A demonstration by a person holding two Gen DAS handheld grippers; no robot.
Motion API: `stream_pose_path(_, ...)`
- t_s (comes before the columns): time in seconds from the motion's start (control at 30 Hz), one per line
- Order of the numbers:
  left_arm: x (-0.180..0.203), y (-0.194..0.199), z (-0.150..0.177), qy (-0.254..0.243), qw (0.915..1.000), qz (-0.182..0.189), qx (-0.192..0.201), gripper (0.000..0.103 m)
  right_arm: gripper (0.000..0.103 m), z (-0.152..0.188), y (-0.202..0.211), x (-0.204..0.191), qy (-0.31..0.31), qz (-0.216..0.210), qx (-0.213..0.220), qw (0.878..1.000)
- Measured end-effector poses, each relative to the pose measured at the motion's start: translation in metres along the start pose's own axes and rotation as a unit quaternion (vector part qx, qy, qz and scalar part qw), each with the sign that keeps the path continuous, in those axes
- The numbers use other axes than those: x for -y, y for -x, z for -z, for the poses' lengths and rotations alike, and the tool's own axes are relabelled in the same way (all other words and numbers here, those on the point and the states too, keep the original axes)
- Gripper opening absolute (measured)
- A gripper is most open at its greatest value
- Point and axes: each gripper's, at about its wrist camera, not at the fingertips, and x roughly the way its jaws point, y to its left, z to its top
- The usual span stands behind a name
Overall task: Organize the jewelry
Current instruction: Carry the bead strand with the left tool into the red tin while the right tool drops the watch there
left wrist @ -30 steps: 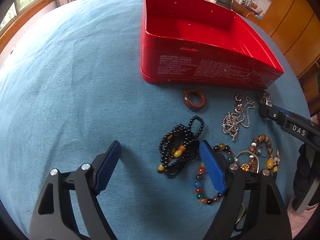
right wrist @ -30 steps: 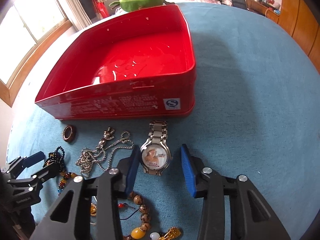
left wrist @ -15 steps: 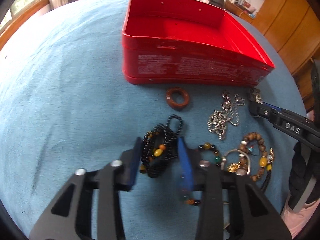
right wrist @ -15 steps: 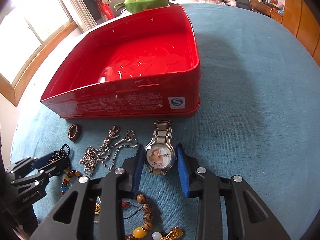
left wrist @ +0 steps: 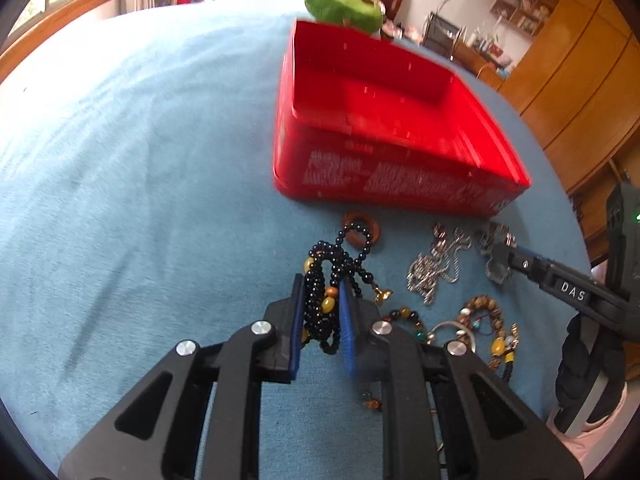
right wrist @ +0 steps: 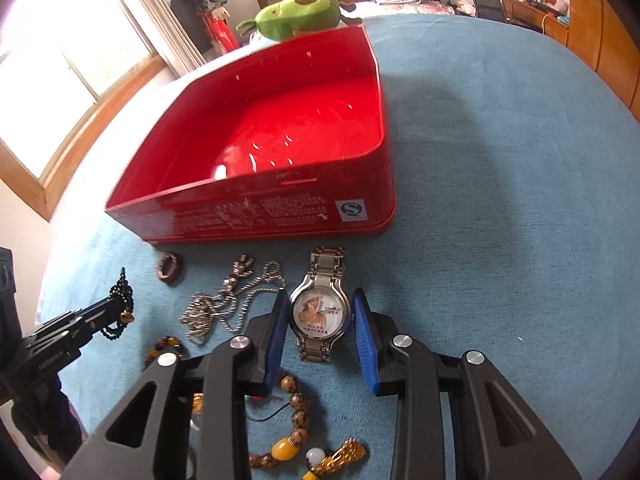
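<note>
The black bead necklace (left wrist: 320,300) is squeezed by the left gripper (left wrist: 322,312); the wristwatch (right wrist: 320,312), low in the frame, is pinched by the right gripper (right wrist: 322,316).

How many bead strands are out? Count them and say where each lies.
3. A black strand is pinched in the left gripper. A multicolour bracelet lies on the cloth just right of that gripper. A brown bracelet lies further right. More may hide beneath the gripper.
</note>
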Motion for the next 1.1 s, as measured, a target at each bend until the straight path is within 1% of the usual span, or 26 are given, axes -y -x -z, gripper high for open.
stream_pose_path(0.13, 0.000, 0.018, -0.008, -0.004, 0.9998, 0.005, 0.020, 0.014, 0.032, -0.001, 0.017, 0.004, -0.003, -0.014, 0.013, 1.000)
stream_pose_path(0.2, 0.000, 0.026, -0.010, -0.008, 0.9997, 0.001, 0.025, 0.014, 0.032, -0.003, 0.026, 0.003, 0.000, -0.021, 0.022, 1.000)
stream_pose_path(0.37, 0.011, 0.039, -0.039, -0.024, 0.9988, -0.015, 0.041, 0.015, 0.032, -0.012, 0.048, 0.001, -0.001, -0.041, 0.035, 0.999)
stream_pose_path(0.53, 0.023, 0.046, -0.065, -0.036, 0.9984, -0.016, 0.041, 0.015, 0.032, -0.030, 0.069, -0.005, 0.009, -0.038, 0.049, 0.998)
stream_pose_path(0.7, 0.038, 0.040, -0.096, -0.042, 0.9982, -0.004, 0.043, 0.015, 0.032, -0.064, 0.078, -0.014, 0.015, -0.033, 0.063, 0.997)
stream_pose_path(0.8, 0.044, 0.030, -0.110, -0.040, 0.9981, -0.001, 0.047, 0.015, 0.032, -0.092, 0.073, -0.019, 0.015, -0.039, 0.069, 0.997)
stream_pose_path(0.93, 0.046, 0.007, -0.126, -0.032, 0.9989, 0.013, 0.031, 0.015, 0.032, -0.120, 0.056, -0.021, 0.011, -0.045, 0.074, 0.996)
stream_pose_path(1.0, 0.044, -0.006, -0.133, -0.032, 0.9991, 0.015, 0.024, 0.015, 0.032, -0.130, 0.039, -0.021, 0.009, -0.051, 0.068, 0.996)
stream_pose_path(1.1, 0.040, -0.025, -0.141, -0.028, 0.9995, 0.010, 0.013, 0.015, 0.032, -0.138, 0.009, -0.019, 0.010, -0.045, 0.048, 0.998)
